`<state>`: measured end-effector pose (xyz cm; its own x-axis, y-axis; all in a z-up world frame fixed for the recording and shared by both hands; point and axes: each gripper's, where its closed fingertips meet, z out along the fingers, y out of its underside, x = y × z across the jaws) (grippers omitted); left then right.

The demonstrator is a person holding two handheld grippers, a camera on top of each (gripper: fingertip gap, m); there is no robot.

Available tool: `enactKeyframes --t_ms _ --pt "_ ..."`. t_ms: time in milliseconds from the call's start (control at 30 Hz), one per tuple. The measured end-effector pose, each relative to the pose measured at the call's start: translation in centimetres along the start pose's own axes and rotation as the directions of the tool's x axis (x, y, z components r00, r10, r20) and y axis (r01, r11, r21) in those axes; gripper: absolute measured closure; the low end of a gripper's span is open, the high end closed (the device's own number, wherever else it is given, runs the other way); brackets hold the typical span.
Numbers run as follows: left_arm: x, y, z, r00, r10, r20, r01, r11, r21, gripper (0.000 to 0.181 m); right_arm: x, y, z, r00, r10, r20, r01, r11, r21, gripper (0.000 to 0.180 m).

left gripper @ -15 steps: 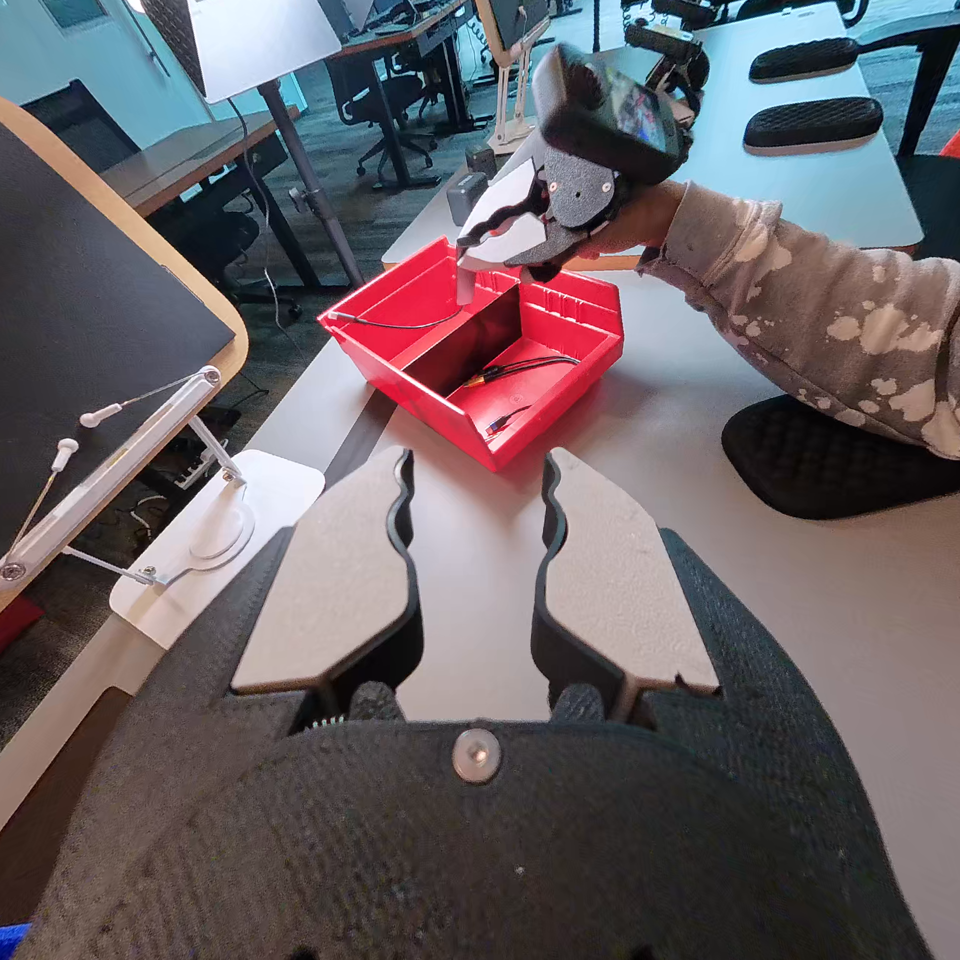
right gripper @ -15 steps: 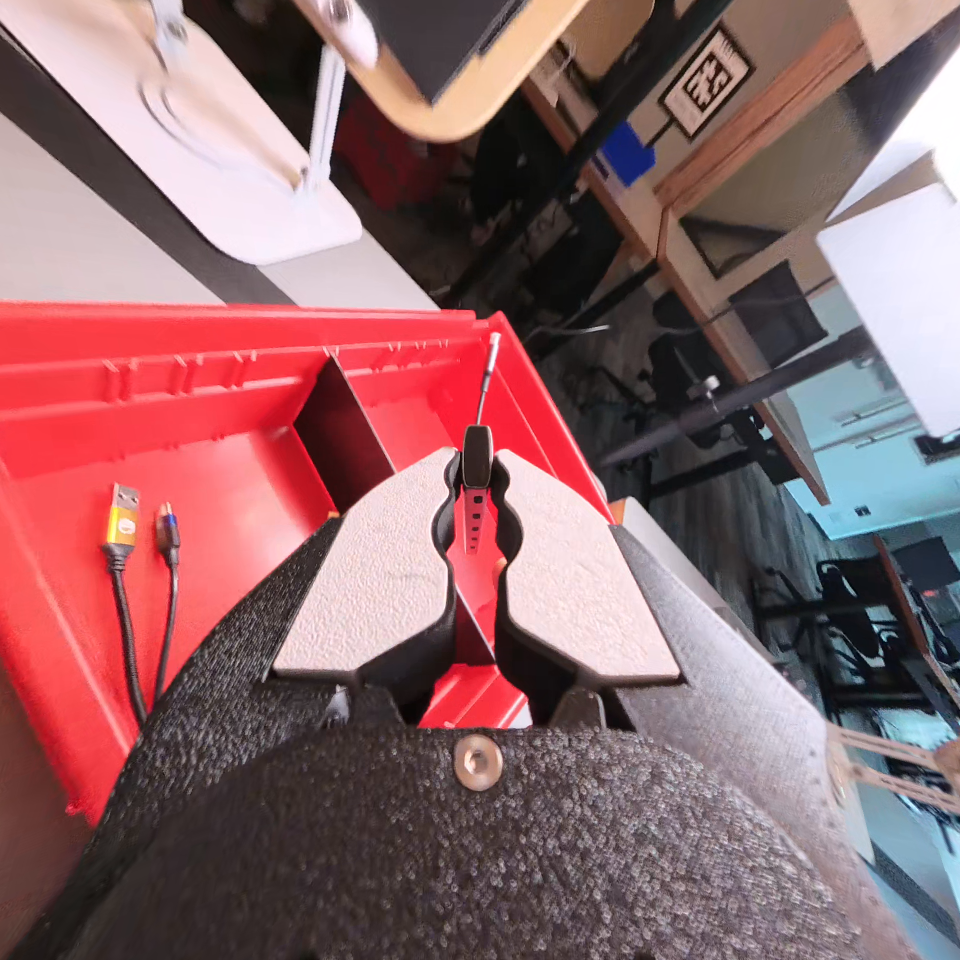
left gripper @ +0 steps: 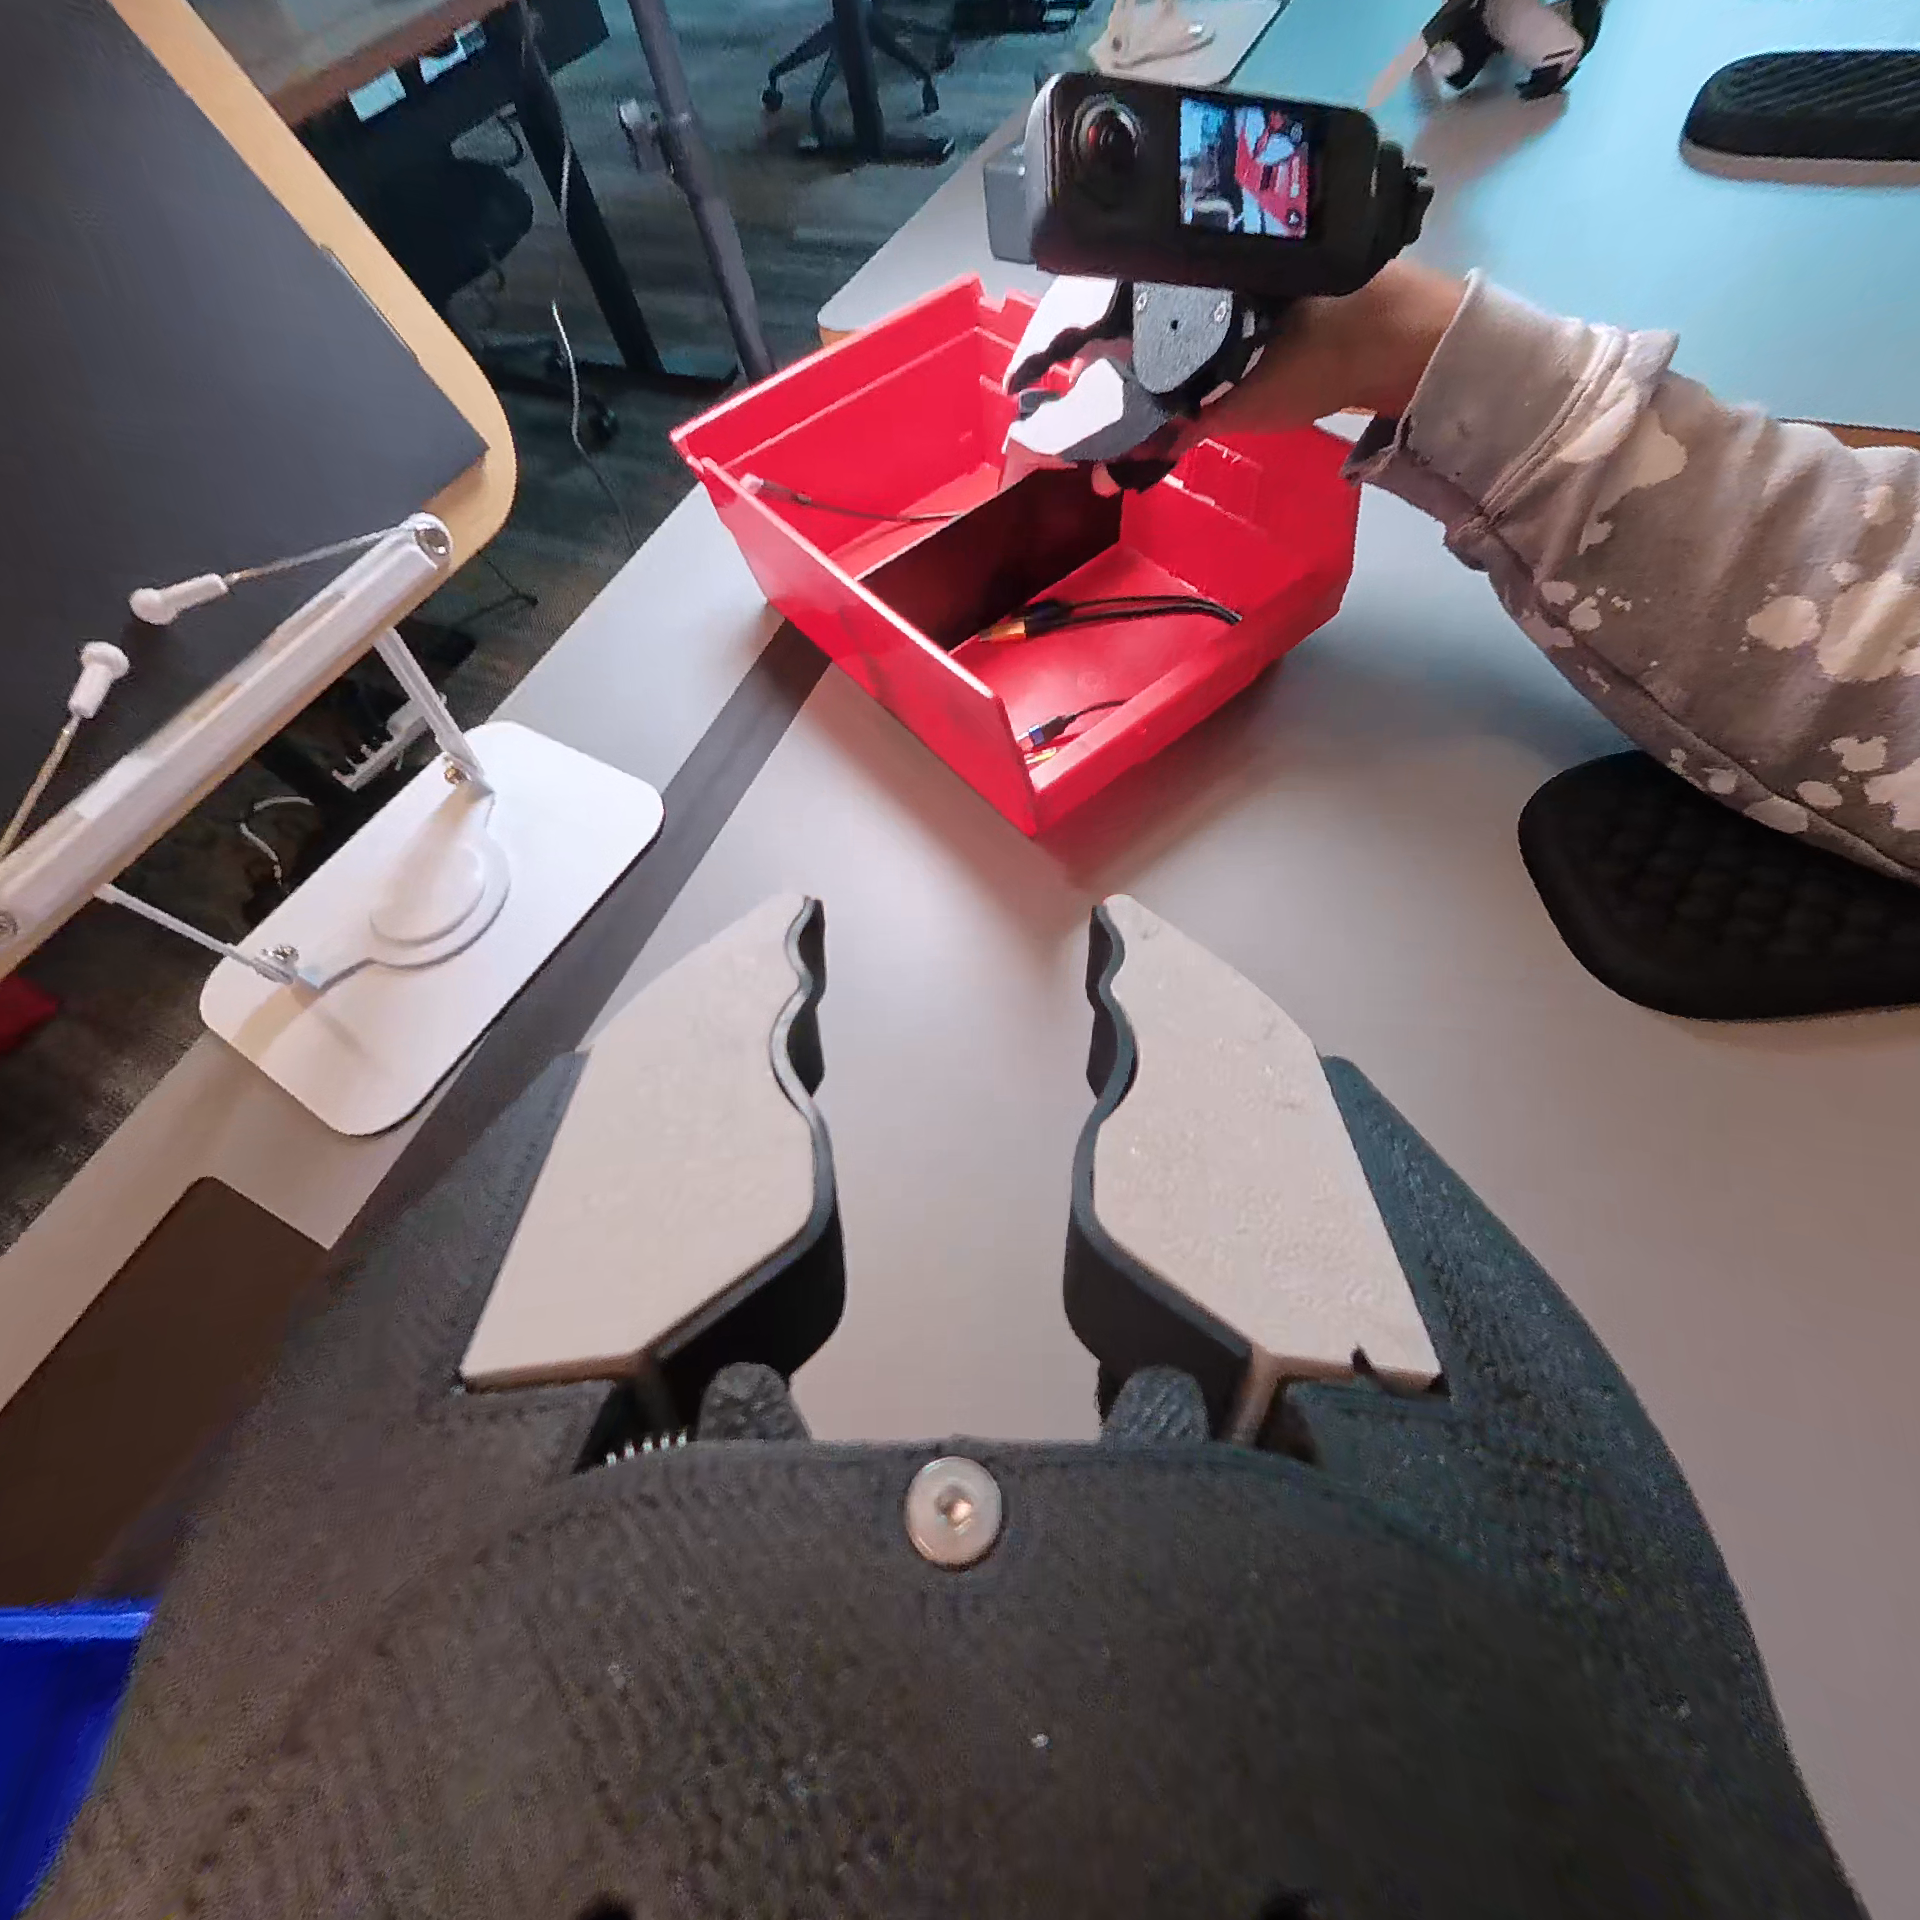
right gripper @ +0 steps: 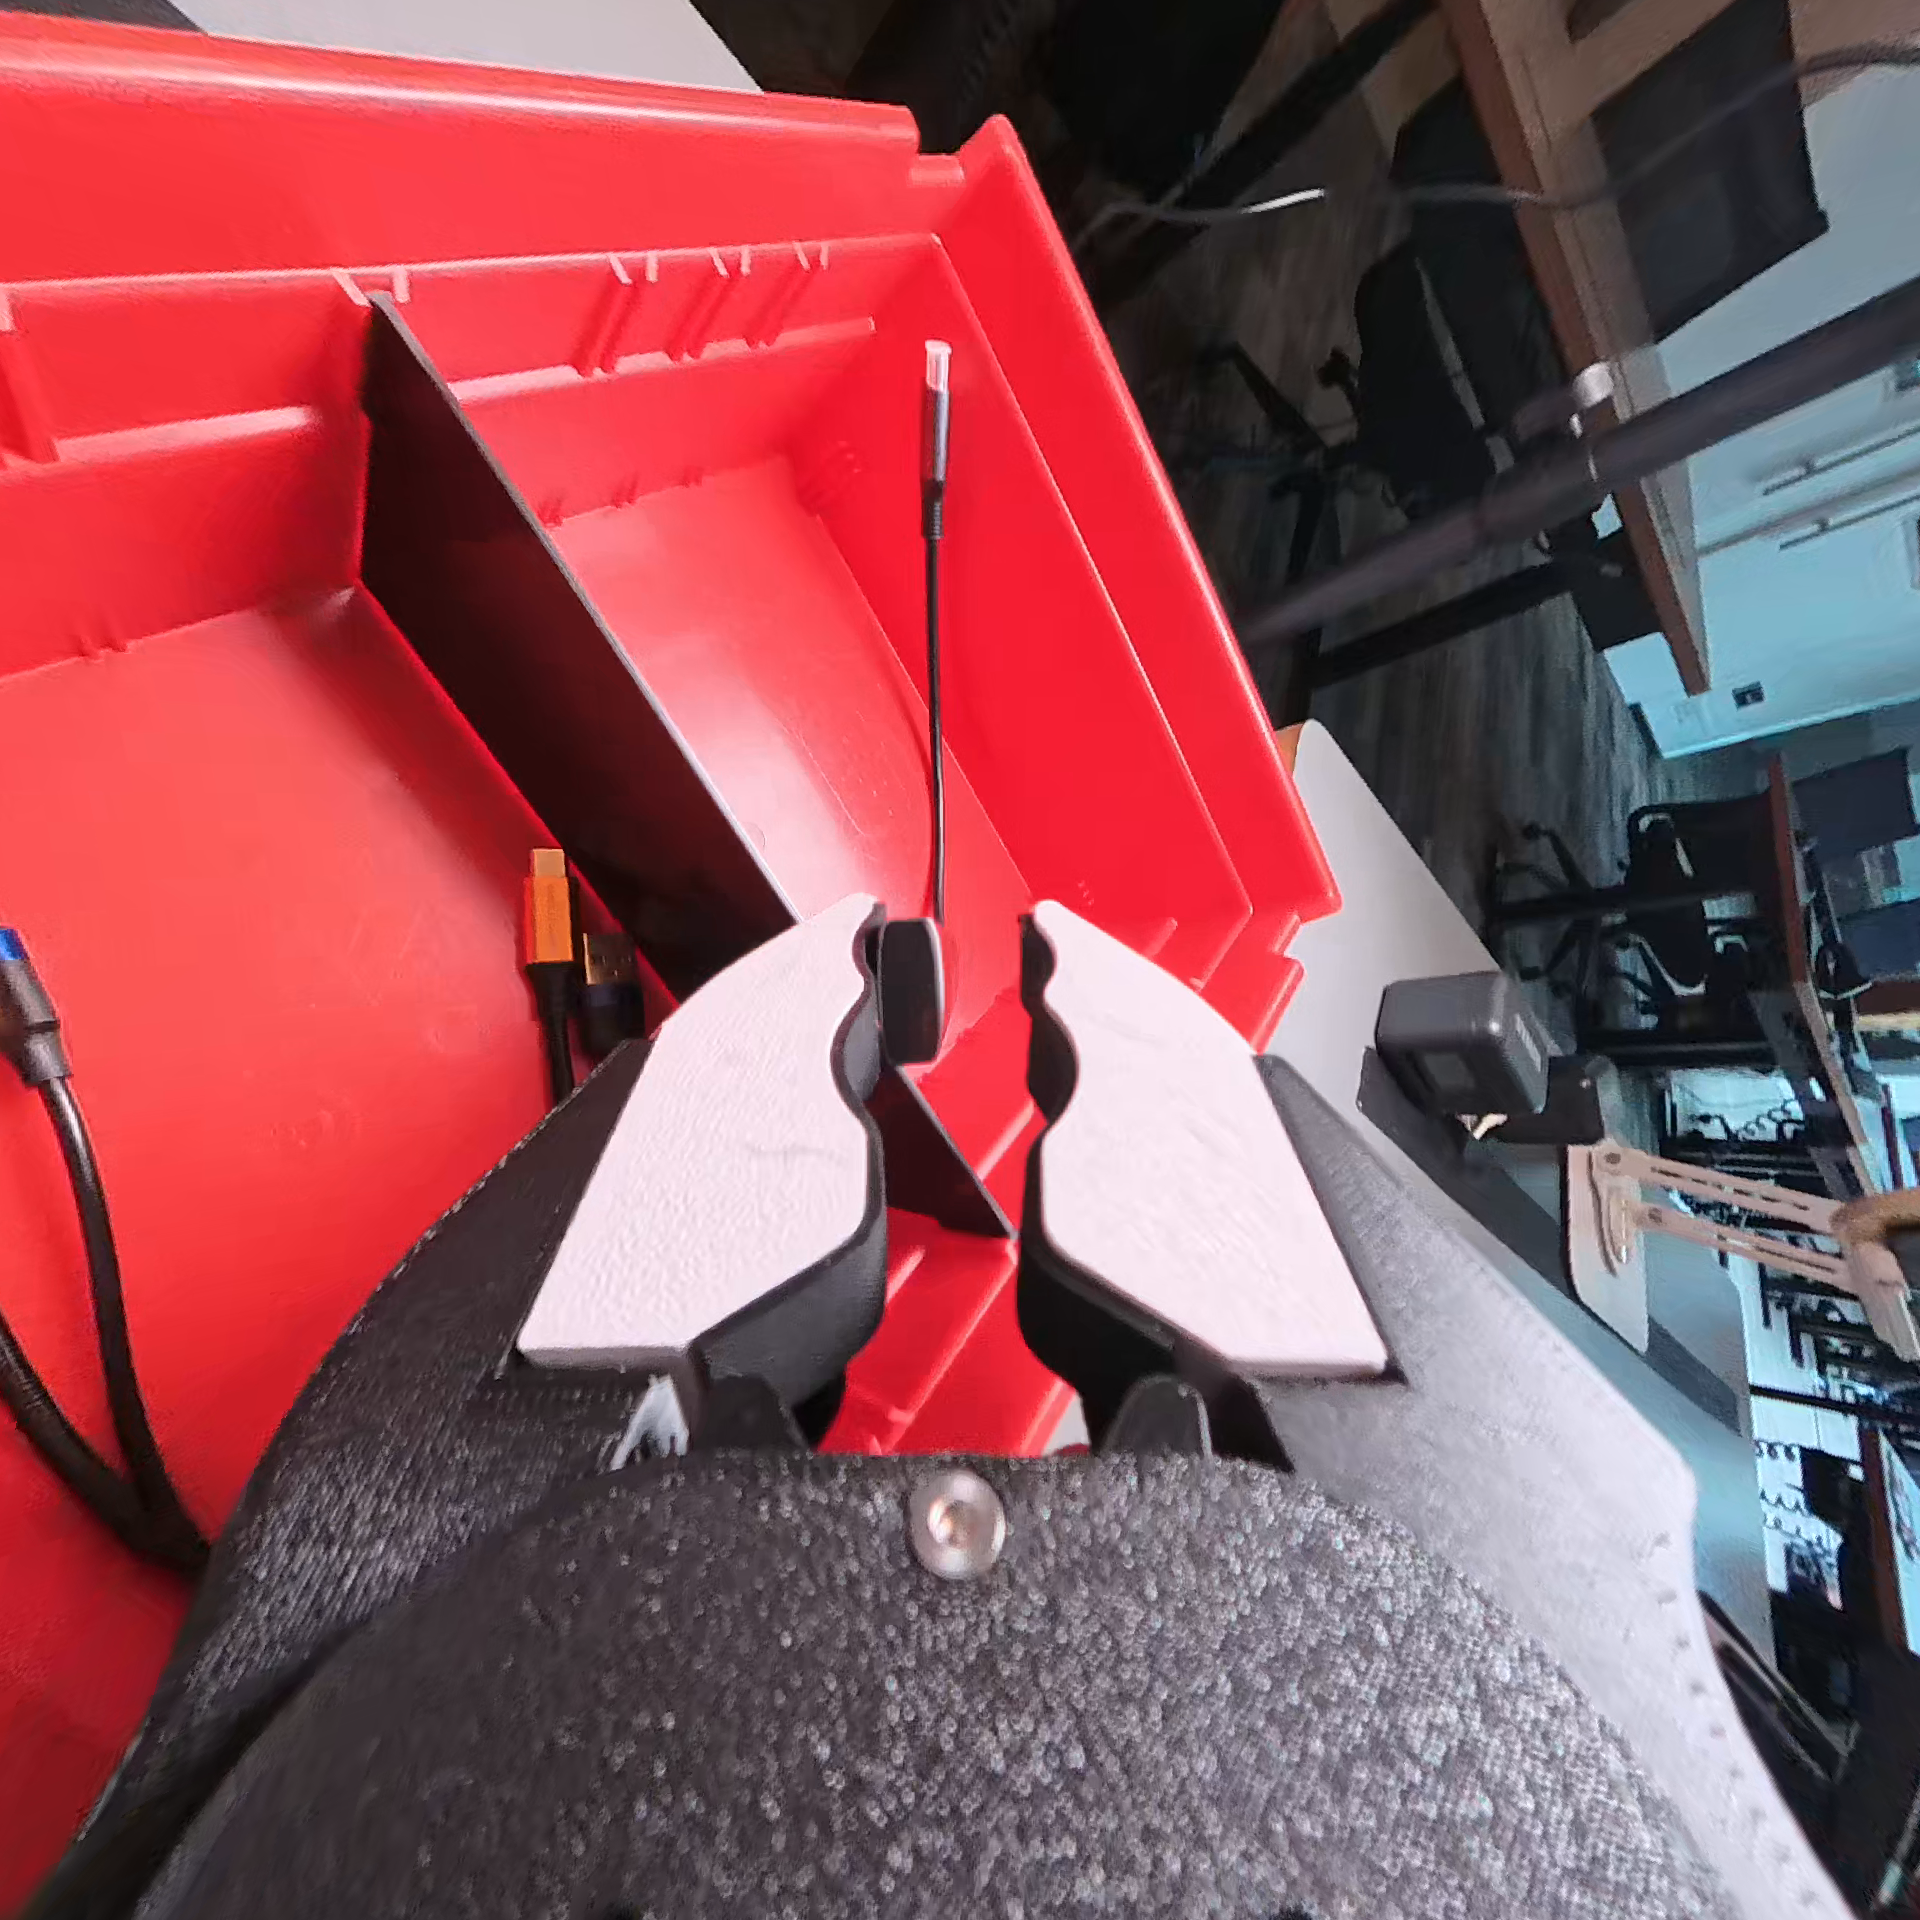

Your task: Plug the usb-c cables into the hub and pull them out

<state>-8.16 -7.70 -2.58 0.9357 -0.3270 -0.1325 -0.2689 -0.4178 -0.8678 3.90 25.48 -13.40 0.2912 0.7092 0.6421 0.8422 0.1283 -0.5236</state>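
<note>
A red bin (left gripper: pixel 914 717) with a black divider (left gripper: pixel 987 561) stands on the grey table. My left gripper (left gripper: pixel 954 920) is open and empty, low over the table in front of the bin. My right gripper (left gripper: pixel 1039 416) hangs over the bin's far compartment. In the right wrist view it (right gripper: pixel 953 914) is open. The slim dark hub (right gripper: pixel 912 992) rests against its left finger only. The hub's thin lead (right gripper: pixel 938 644) runs to a silver plug (right gripper: pixel 937 369) at the bin wall (right gripper: pixel 1143 520). USB-C cables with an orange plug (right gripper: pixel 548 909) and a blue-ringed plug (right gripper: pixel 26 997) lie in the near compartment (left gripper: pixel 1112 608).
A white stand base (left gripper: pixel 436 914) holding a tilted black board (left gripper: pixel 156 364) sits at the table's left edge. A black wrist pad (left gripper: pixel 1714 894) lies right of the bin under a sleeved arm. A blue bin corner (left gripper: pixel 52 1714) shows bottom left. A small camera (right gripper: pixel 1465 1039) sits beyond the bin. Spacing between my two grippers at the tips: around 35 cm.
My right gripper was shut on the hub; it has opened and dropped lower into the bin's far compartment. My left gripper has stayed open over the table.
</note>
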Motion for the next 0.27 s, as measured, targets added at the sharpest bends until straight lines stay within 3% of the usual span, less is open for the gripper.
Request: enactKeyframes --t_ms 267 --pt "0.0 0.2 0.0 1.000 0.003 0.012 -0.003 1.000 -0.016 0.131 1.4 -0.1 -1.9 0.998 0.057 -0.025 -0.057 0.998 -0.002 0.138"
